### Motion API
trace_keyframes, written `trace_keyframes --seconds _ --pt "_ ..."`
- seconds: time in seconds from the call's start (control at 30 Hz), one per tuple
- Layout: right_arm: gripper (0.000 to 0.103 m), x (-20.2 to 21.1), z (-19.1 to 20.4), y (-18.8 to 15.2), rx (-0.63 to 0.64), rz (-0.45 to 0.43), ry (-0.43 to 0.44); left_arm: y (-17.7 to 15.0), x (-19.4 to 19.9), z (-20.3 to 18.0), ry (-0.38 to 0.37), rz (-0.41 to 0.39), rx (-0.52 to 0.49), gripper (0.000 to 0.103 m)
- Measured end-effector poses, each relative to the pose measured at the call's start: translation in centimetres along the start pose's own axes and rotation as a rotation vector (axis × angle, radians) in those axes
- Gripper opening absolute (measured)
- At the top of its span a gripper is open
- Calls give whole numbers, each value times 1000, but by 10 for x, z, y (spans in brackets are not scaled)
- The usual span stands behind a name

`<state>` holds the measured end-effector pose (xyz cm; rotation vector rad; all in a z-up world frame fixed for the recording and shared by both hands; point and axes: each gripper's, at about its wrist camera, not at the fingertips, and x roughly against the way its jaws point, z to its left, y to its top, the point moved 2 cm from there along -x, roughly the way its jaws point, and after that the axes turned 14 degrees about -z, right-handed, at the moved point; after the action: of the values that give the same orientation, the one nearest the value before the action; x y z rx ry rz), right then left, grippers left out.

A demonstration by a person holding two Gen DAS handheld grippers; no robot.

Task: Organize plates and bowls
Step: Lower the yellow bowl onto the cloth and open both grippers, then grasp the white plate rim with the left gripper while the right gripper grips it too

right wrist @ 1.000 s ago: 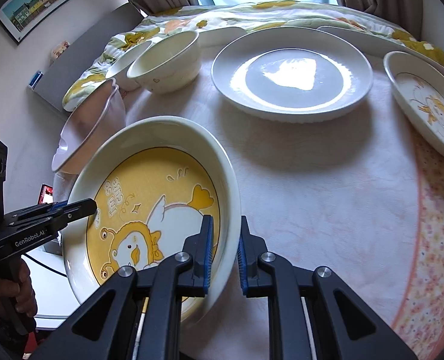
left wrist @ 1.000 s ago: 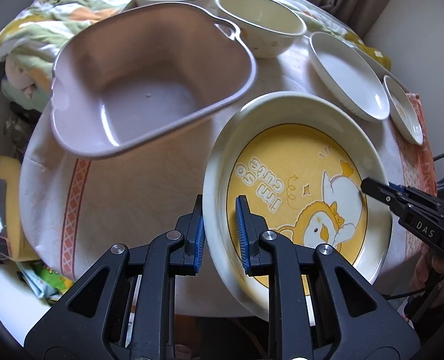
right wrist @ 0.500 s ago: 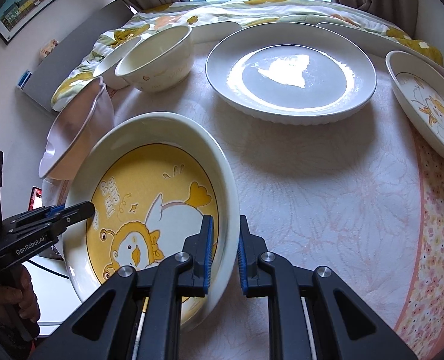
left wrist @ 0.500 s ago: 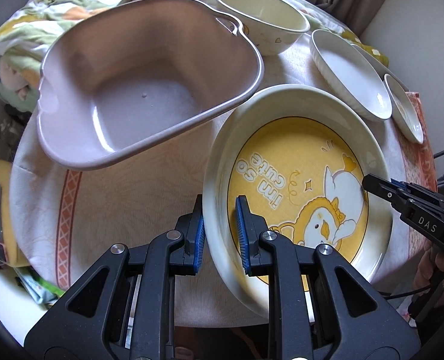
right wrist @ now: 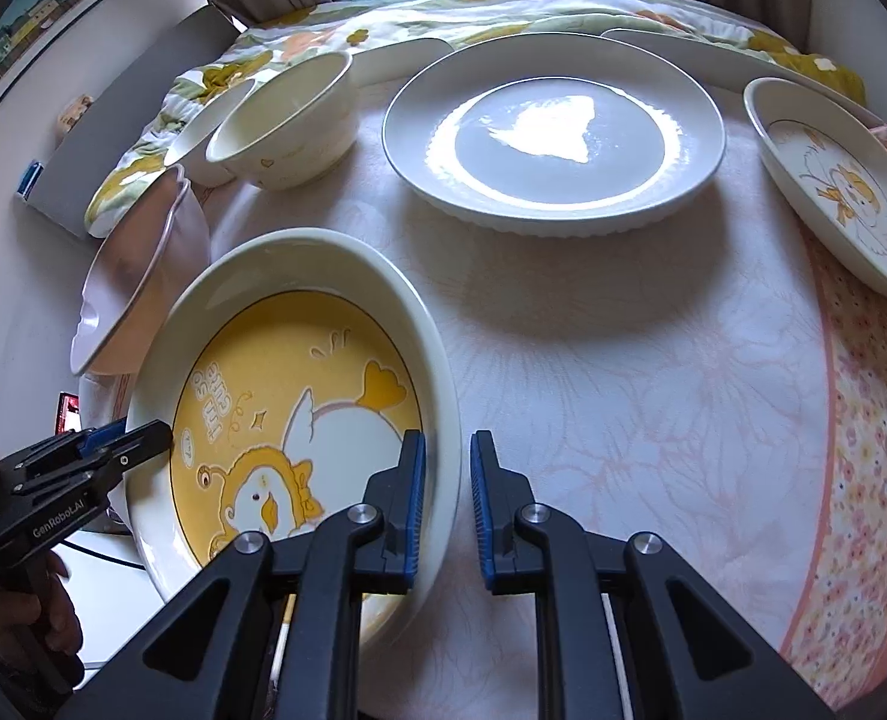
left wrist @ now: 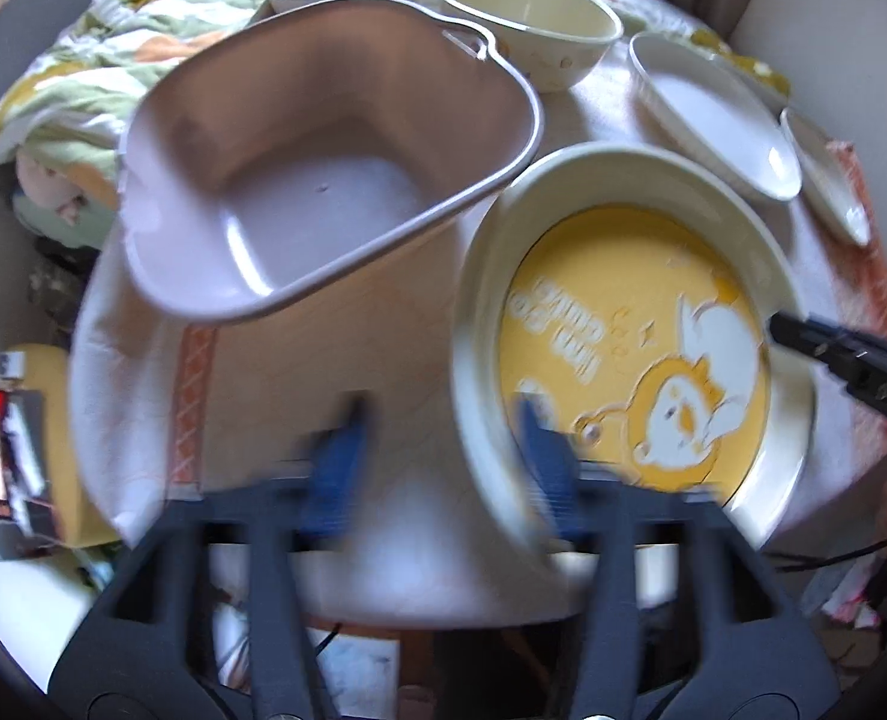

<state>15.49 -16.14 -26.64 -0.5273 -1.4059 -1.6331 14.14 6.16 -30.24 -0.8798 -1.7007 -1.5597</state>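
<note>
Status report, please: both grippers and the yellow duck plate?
Left gripper open, straddling the yellow duck plate rim. Right gripper shut on opposite rim. Pink basin close beside plate.

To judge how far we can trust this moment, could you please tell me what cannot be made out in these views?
- Left wrist view: motion blur smears the left gripper; whether its jaws touch the yellow duck plate is unclear.
- Right wrist view: the right gripper hides the plate's near rim.
- Right wrist view: the front bowl covers most of the rear bowl.
</note>
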Motion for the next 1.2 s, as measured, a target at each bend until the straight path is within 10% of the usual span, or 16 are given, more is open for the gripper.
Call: trace_keyframes --seconds 0.13,0.7,1.2 --pt "95 22 -4 2 -1 -51 -32 0 24 0 -15 -29 -4 96" --pt "96 132 -44 123 124 -229 -50 123 110 -79 -158 -289 -39 98" --pt "84 -3 -122 191 274 -3 101 153 -44 -133 -175 -44 306 98"
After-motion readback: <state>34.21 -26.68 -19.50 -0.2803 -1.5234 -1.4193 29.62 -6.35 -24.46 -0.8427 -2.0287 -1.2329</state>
